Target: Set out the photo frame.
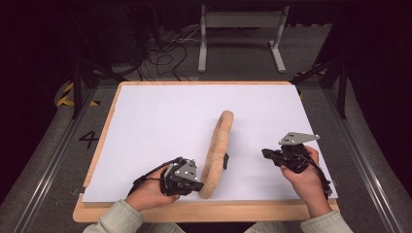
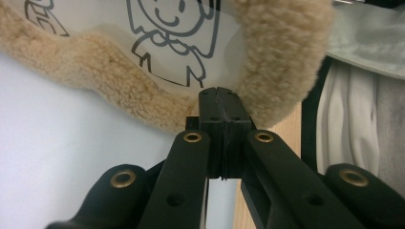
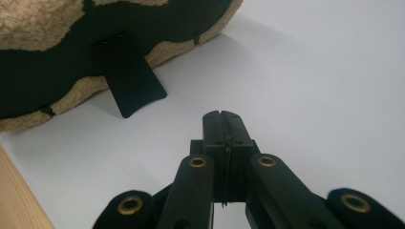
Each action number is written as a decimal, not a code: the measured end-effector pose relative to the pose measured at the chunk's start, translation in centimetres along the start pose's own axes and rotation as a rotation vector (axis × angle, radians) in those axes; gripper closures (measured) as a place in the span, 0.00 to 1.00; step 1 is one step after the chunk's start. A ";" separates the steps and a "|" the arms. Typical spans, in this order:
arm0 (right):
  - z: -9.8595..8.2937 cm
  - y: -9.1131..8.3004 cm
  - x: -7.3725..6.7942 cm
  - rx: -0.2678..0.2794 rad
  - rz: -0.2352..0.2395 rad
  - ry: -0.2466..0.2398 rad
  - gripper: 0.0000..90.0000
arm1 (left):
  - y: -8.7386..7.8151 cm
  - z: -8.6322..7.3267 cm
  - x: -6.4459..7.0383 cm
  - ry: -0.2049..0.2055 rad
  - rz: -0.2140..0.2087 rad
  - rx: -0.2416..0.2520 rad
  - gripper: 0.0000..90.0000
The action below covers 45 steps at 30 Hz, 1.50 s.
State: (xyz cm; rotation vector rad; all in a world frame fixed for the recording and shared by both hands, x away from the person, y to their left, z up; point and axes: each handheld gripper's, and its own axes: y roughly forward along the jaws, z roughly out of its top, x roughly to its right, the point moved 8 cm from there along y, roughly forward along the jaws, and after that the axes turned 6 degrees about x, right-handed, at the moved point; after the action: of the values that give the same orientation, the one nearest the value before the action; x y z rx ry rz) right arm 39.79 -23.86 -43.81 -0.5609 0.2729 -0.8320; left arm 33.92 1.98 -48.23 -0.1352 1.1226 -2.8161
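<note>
Risk first: the tan fleece-rimmed picture frame (image 1: 217,154) stands on edge on the white sheet (image 1: 160,121), propped by one black flap stand (image 3: 131,78) on its dark back, and a sideways shove could fold that flap and drop the frame flat. My left gripper (image 2: 221,102) has its fingers pressed together with nothing between them, the tips right against the lower fleece rim, just under the clear pane with the line-drawn cartoon figure (image 2: 172,33). If I push forward from here, I judge the frame will slide or tip away from those fingertips, towards my right gripper (image 3: 223,125). That one is also closed on nothing, its fingertips apart from the frame's back, with the stand ahead of them and off to one side. Moving it in carelessly could catch the flap. The fleece is soft, so a closed tip may slip along it rather than bear on it.

Count: one frame, one stand, one cartoon figure I can make out fully plus part of another drawing at the pane's edge, one white sheet on one wooden table (image 1: 204,211), two grippers.
</note>
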 end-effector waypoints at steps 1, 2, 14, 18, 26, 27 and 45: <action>0.0 0.0 0.0 0.002 -0.001 0.005 1.00 | 0.2 0.1 0.0 -0.003 -0.003 0.002 1.00; 0.0 -0.1 0.0 0.004 -0.002 0.012 1.00 | 0.4 0.2 0.1 -0.005 -0.013 0.008 1.00; 0.2 -0.3 -0.2 0.010 0.014 0.015 1.00 | 1.9 1.3 0.6 -0.008 -0.043 0.037 1.00; 0.5 -0.4 -0.3 0.032 -0.001 -0.018 1.00 | 2.2 1.5 0.6 -0.008 -0.036 0.040 1.00; 0.7 -0.3 -0.6 0.043 0.014 -0.025 0.95 | 3.3 2.2 0.9 0.001 -0.047 0.042 1.00; 0.7 -0.3 -0.6 0.043 0.014 -0.025 0.95 | 3.3 2.2 0.9 0.001 -0.047 0.042 1.00; 2.0 -0.1 -1.8 0.086 0.041 -0.028 0.71 | 1.0 1.2 -0.2 -0.043 0.020 0.077 0.83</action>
State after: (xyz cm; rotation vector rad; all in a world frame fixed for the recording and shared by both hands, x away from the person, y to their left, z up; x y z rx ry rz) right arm 39.45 -21.76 -42.07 -0.4847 0.2212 -0.7923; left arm 34.35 0.46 -48.06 -0.1765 1.0000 -2.8195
